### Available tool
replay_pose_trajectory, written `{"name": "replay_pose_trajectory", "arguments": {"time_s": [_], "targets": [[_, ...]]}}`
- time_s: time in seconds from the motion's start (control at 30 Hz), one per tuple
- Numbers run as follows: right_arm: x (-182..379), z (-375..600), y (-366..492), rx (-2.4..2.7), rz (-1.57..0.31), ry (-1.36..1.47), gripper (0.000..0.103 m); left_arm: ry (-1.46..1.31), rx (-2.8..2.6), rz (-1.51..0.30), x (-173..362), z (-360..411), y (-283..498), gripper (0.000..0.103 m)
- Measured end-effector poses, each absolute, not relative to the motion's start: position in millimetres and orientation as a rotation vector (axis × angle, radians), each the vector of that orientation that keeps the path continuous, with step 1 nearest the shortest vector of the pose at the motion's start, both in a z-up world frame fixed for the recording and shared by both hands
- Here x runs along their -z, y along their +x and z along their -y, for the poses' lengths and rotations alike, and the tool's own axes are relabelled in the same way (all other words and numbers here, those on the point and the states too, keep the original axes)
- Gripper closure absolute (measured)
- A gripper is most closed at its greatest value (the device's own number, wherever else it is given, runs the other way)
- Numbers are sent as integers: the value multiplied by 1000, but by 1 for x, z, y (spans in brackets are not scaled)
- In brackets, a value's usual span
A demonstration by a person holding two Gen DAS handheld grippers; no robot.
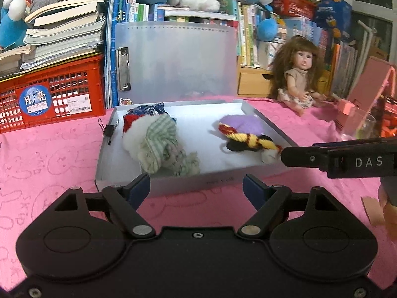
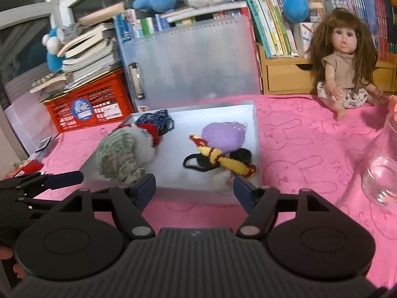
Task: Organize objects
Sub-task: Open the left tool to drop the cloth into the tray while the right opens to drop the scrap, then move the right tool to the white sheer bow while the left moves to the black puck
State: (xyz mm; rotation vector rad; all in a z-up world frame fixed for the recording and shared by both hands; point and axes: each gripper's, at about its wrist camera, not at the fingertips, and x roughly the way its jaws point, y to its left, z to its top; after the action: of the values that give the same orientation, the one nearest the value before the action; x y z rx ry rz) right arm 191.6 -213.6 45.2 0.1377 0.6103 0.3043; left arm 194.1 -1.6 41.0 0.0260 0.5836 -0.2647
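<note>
Toys already lie in the open box point(image 1: 173, 186) on the desk point(image 1: 49, 149), so with your left claw point(image 1: 197, 186) and right claw point(image 2: 194, 188) both apart and empty, you likely next fetch the doll point(image 2: 345, 67).

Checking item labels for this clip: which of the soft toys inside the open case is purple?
The round purple plush at the case's back right, behind the yellow-and-red striped scarf. The other plush is white with green-striped cloth.
</note>
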Motion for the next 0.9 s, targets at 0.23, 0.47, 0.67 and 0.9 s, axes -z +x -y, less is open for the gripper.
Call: {"name": "replay_pose_trajectory", "arguments": {"time_s": [0.23, 0.47, 0.67, 0.9], "targets": [[-48, 206, 157, -337, -570, 100, 20, 9, 296, -590, -36, -5, 162, 22], [-46, 208, 130, -351, -550, 90, 18, 3, 324, -598, -30, -7, 133, 22], [-39, 207, 112, -360, -556, 59, 16, 9, 336, -605, -25, -8, 116, 22], [-33, 208, 94, -359, -558, 28, 15, -1, 345, -621, -20, -10, 103, 22]]}}
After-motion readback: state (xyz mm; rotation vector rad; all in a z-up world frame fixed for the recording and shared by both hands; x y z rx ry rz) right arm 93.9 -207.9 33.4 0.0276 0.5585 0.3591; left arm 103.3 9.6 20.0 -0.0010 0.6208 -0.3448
